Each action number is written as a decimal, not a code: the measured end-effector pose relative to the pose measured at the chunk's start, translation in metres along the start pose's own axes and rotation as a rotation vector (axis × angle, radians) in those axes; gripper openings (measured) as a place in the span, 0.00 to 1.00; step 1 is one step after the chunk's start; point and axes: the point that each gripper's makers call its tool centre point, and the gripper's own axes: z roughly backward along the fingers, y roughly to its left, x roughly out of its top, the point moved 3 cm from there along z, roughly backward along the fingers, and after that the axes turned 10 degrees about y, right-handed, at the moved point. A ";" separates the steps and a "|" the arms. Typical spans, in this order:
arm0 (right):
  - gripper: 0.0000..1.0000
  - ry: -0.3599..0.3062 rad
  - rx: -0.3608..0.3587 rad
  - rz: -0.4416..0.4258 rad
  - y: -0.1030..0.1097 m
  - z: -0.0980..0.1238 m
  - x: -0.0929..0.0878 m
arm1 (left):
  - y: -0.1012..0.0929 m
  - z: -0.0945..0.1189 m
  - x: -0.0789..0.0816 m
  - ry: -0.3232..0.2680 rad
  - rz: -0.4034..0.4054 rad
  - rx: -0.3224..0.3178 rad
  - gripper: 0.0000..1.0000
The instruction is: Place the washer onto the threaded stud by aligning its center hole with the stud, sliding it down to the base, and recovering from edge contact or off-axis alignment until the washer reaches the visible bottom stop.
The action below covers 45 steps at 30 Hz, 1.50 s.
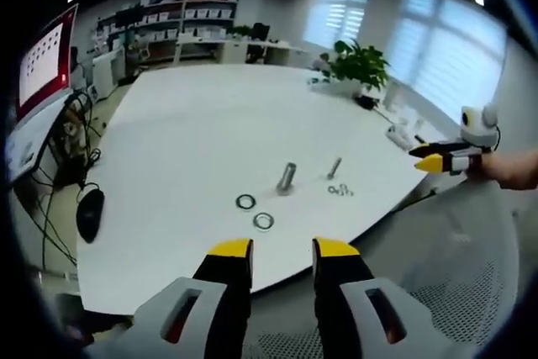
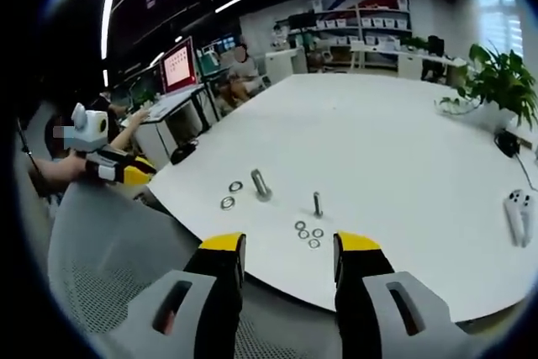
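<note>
Big white tabletop [image 1: 210, 124], round at the edge, with lots of bare space. Grey mesh chair [image 2: 109, 258] just off its near edge. Shelves with boxes [image 1: 181, 27] far back by the wall. Red and white screen [image 2: 179, 65] off to the side, with a person sitting near it. Green plant [image 1: 360, 63] on the far part of the tabletop. Black mouse [image 1: 90, 212] near the tabletop's edge. White game controller [image 2: 519, 212] lying alone, well apart from the small metal bits.

Left hand-held gripper [image 1: 282, 251] low at the near edge, jaws wide apart, holding nothing. Right hand-held gripper [image 2: 287, 245] the same: wide apart, nothing between the yellow tips.

Thick bolt [image 1: 287, 177] standing up in the middle. Thin threaded stud [image 1: 334, 167] standing just beside it, bare, nothing on it. Two big washers [image 1: 254, 211] flat near the thick bolt. Tiny washers [image 2: 308, 233] in a little bunch beside the stud. Nothing blocking the way to the stud.
</note>
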 end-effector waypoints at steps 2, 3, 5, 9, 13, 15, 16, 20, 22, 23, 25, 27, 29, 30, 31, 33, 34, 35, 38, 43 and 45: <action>0.45 0.005 0.000 0.013 0.001 0.000 -0.001 | -0.002 -0.003 -0.003 0.052 0.001 -0.006 0.24; 0.45 0.006 0.004 0.015 0.002 0.000 -0.001 | -0.001 -0.005 -0.001 0.063 -0.012 0.004 0.24; 0.46 -0.001 0.011 0.018 0.003 0.000 0.000 | -0.003 -0.005 0.006 0.063 -0.025 0.024 0.26; 0.46 0.001 0.029 0.024 0.005 -0.001 0.000 | -0.002 -0.015 0.013 0.116 -0.069 0.059 0.27; 0.45 0.004 0.044 0.044 0.008 -0.002 0.000 | 0.000 -0.027 0.013 0.188 -0.116 0.088 0.29; 0.45 0.010 0.050 0.048 0.008 -0.002 -0.001 | 0.000 -0.034 0.016 0.194 -0.114 0.089 0.29; 0.45 0.009 0.055 0.050 0.009 -0.003 -0.001 | 0.000 -0.037 0.017 0.192 -0.104 0.086 0.29; 0.45 0.015 0.064 0.056 0.011 -0.003 -0.002 | 0.000 -0.061 0.016 0.215 -0.050 0.055 0.30; 0.44 0.021 0.066 0.062 0.011 -0.004 -0.002 | 0.001 -0.070 0.014 0.236 -0.044 0.052 0.30; 0.44 0.021 0.067 0.062 0.011 -0.004 -0.002 | 0.003 -0.077 0.014 0.244 -0.048 0.055 0.30; 0.44 0.017 0.072 0.063 0.011 -0.004 -0.002 | 0.006 -0.086 0.015 0.260 -0.054 0.062 0.30; 0.44 0.018 0.074 0.062 0.012 -0.004 -0.002 | 0.009 -0.093 0.016 0.269 -0.053 0.063 0.30; 0.44 0.019 0.075 0.063 0.012 -0.005 -0.002 | 0.012 -0.102 0.016 0.282 -0.030 0.054 0.30; 0.44 0.017 0.075 0.063 0.012 -0.005 -0.002 | 0.013 -0.105 0.015 0.296 -0.017 0.047 0.30; 0.44 0.013 0.075 0.061 0.012 -0.004 -0.001 | 0.013 -0.108 0.015 0.301 -0.016 0.044 0.30; 0.44 0.017 0.077 0.061 0.012 -0.004 -0.002 | 0.017 -0.116 0.014 0.318 -0.013 0.049 0.30; 0.44 0.019 0.077 0.065 0.012 -0.005 -0.002 | 0.019 -0.119 0.012 0.336 -0.017 0.054 0.30; 0.43 0.019 0.077 0.068 0.013 -0.005 -0.002 | 0.019 -0.120 0.012 0.342 -0.019 0.058 0.30; 0.43 0.019 0.077 0.060 0.012 -0.005 -0.002 | 0.022 -0.127 0.013 0.355 -0.020 0.061 0.31; 0.43 0.028 0.080 0.064 0.013 -0.005 -0.003 | 0.027 -0.135 0.011 0.380 -0.011 0.066 0.32; 0.43 0.023 0.077 0.059 0.013 -0.005 -0.002 | 0.028 -0.139 0.009 0.389 0.004 0.061 0.33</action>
